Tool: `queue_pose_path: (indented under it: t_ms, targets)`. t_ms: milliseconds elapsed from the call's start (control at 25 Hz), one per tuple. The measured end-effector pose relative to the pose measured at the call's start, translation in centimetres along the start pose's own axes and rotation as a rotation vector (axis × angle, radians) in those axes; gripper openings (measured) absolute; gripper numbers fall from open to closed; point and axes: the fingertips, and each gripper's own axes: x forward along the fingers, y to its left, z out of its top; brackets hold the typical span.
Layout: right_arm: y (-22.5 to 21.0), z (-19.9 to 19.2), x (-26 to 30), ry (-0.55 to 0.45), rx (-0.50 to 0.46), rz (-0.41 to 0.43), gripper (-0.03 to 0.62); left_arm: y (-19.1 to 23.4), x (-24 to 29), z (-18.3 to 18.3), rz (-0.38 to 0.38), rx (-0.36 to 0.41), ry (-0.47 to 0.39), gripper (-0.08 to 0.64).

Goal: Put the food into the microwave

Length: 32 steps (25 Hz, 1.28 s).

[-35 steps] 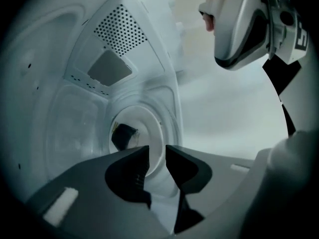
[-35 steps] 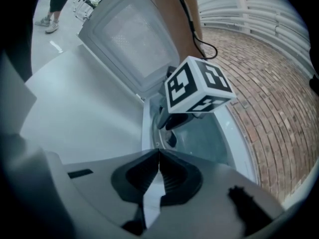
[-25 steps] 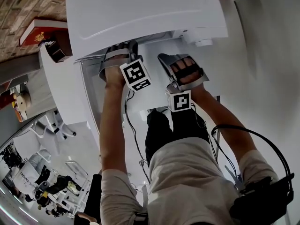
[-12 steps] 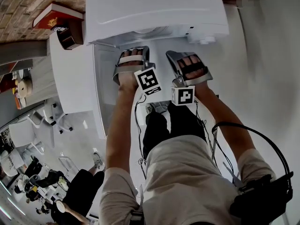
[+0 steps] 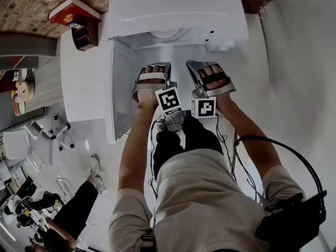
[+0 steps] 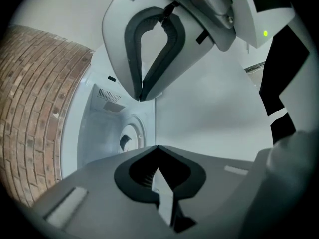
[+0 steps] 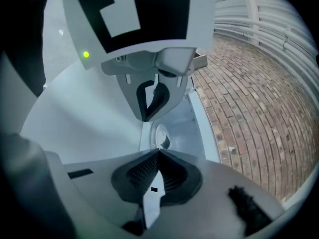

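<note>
**A:** What is over on the left?

**B:** A brick wall [image 5: 26, 4]. In front of it is a white table [image 5: 79, 88] with a red box [image 5: 72, 10] at its far corner. A small black stand [image 5: 86, 33] is just beside the box.

**A:** And the microwave?

**B:** The microwave [image 5: 173, 4] is at the right end of that table, and its door [image 5: 119, 88] is swung out to the left. Inside the cavity lies a round white plate [image 6: 130, 137] with a small dark piece on it. The piece is too small for me to tell whether it is the food.

**A:** What about the left claw?

**B:** The left claw [image 6: 155, 146] is held in front of the opening and points in toward the plate. Its jaws are pressed together tip to tip, with nothing between them.

**A:** And the one on the right?

**B:** The right claw [image 7: 158, 150] is just beside the left one, also in front of the opening and aimed at the cavity. Its jaws are closed too, and it carries nothing. Neither claw touches the plate, the door or the microwave.
</note>
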Motion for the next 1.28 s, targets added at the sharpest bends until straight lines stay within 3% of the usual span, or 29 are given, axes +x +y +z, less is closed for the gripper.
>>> queue_pose_path:
  t_ms: [240, 440, 640, 1280]
  targets:
    - [-0.4, 1.1, -1.6, -0.011, -0.020, -0.013, 0.009, -0.2, -2.3, 0.7, 0.048, 0.006, -0.014, 0.008]
    - [-0.3, 1.7, -2.7, -0.025, -0.026, -0.016, 0.011, -0.9, -4.0, 1.3, 0.043, -0.004, -0.043, 0.008]
    - [-0.2, 2.2, -3.6, -0.037, -0.032, -0.016, 0.009, 0.7, -5.7, 1.4, 0.193, 0.105, -0.013, 0.008]
    - [-1.3, 3.5, -5.4, -0.092, -0.063, -0.031, 0.009, -0.5, -8.3, 2.9, 0.227, 0.113, -0.046, 0.008]
